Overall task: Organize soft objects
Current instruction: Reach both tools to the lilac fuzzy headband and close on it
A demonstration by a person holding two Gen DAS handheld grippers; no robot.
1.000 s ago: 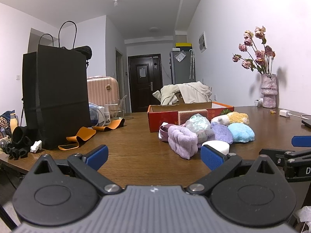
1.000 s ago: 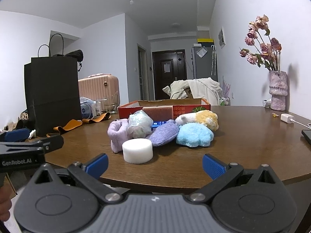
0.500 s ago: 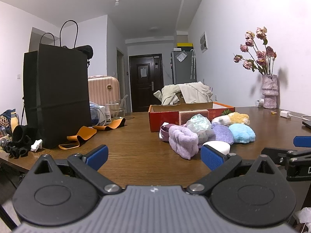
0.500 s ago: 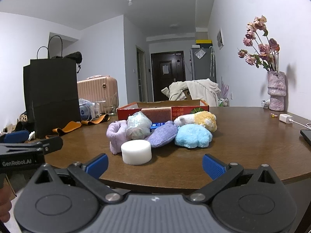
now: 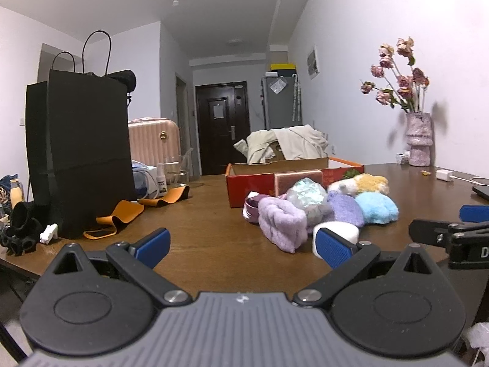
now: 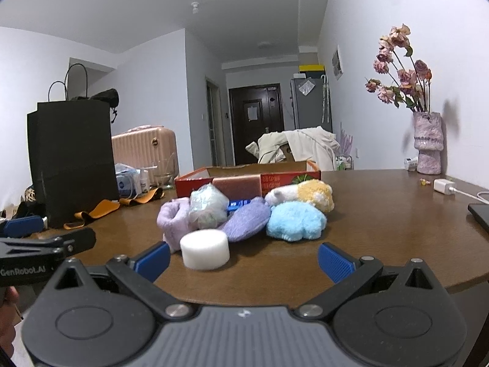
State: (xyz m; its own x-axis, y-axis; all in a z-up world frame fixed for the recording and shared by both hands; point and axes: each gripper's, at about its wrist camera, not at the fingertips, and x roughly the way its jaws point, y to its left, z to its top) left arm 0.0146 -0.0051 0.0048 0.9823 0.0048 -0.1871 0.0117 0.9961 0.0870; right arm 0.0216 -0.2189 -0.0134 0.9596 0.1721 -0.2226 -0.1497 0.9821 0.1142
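Note:
Several soft objects are heaped on the brown table (image 6: 382, 223): a white foam cylinder (image 6: 204, 253), a lilac plush roll (image 6: 174, 220), a crinkly pale bundle (image 6: 207, 203), a purple knit pouch (image 6: 247, 222), a blue fluffy paw (image 6: 295, 220) and a yellow-white plush (image 6: 311, 194). Behind them stands an open red cardboard box (image 6: 244, 175). My right gripper (image 6: 243, 260) is open in front of the heap, holding nothing. My left gripper (image 5: 241, 246) is open too, left of the lilac roll (image 5: 282, 224), empty. The foam cylinder (image 5: 340, 233) sits partly behind its right fingertip.
A tall black paper bag (image 5: 79, 150) and an orange strap (image 5: 122, 214) sit at the table's left. A vase of dried flowers (image 6: 428, 142), a white charger (image 6: 443, 186) and a dark device (image 6: 479, 214) are on the right. A pink suitcase (image 6: 143, 153) stands beyond.
Both grippers have drifted slightly toward the heap, which looks a little larger. Nothing has been taken hold of and the jaws stay as wide as before.

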